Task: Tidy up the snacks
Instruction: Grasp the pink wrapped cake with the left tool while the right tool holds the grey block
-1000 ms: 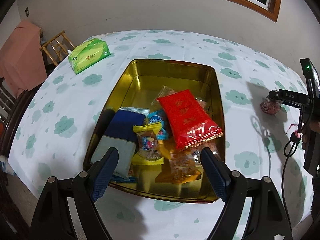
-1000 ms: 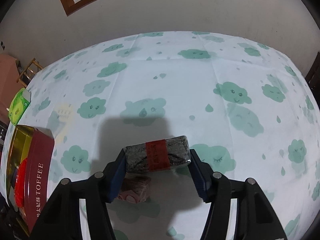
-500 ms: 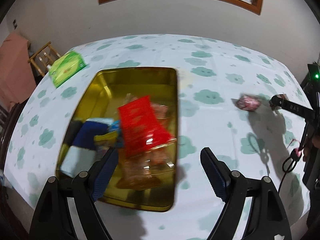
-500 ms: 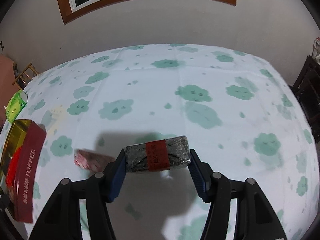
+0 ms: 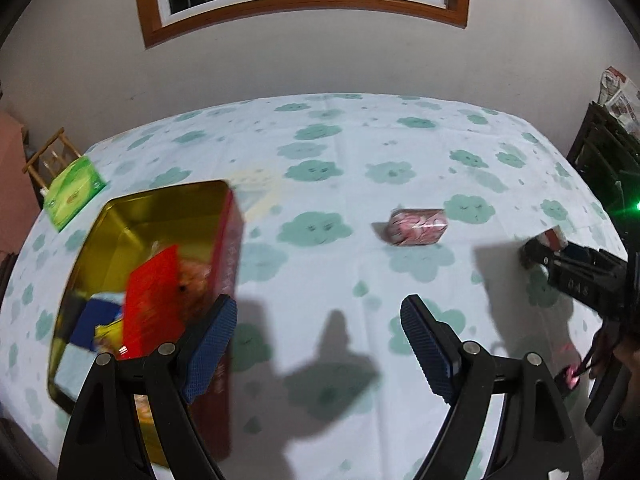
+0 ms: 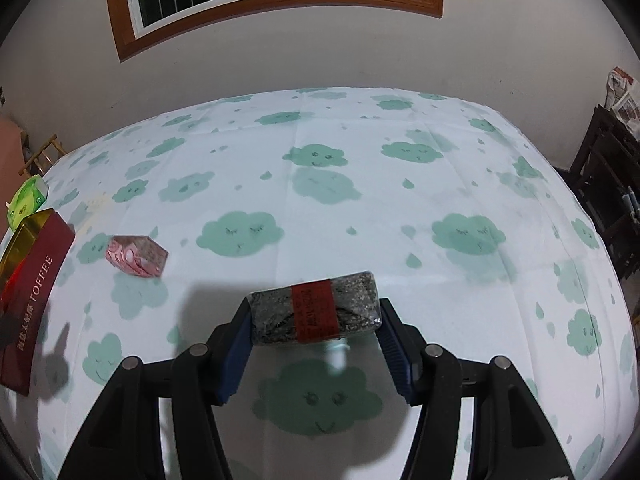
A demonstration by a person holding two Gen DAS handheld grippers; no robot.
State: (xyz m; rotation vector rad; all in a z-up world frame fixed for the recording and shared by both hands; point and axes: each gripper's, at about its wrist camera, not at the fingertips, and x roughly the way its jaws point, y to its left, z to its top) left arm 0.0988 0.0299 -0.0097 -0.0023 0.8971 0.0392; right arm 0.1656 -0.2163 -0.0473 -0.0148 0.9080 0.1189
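the dark speckled snack bar (image 6: 314, 312), wrapped clear with a red paper band round its middle, sits crosswise between the right gripper (image 6: 314, 334) fingers, which are closed on its two ends and hold it clear above the worktop (image 6: 360, 208). it is well apart from the tin, off toward the right side of the cloth.

a second loose snack, the pink-and-white wrapped piece (image 5: 418, 227), lies on the cloud-print cloth between the tin and the right gripper, touched by nothing.

the left gripper (image 5: 320, 344) hangs over bare cloth just right of the tin, its blue-padded fingers spread wide with nothing between them.

the gold toffee tin (image 5: 160, 200) stands at the left of the worktop, lid off, its maroon side lettered "toffee" in the right wrist view. inside are a red packet (image 5: 154, 300), a blue packet (image 5: 96, 318) and some yellow and orange wrappers, blurred here and hard to count.

judging from this, the sorting is well on: most snacks are in the tin, and two remain out, the one in hand and the pink one on the cloth. the held bar still has to cross to the tin; the pink piece needs picking up.

a green tissue pack (image 5: 72, 192) lies at the far left edge, beyond the tin.
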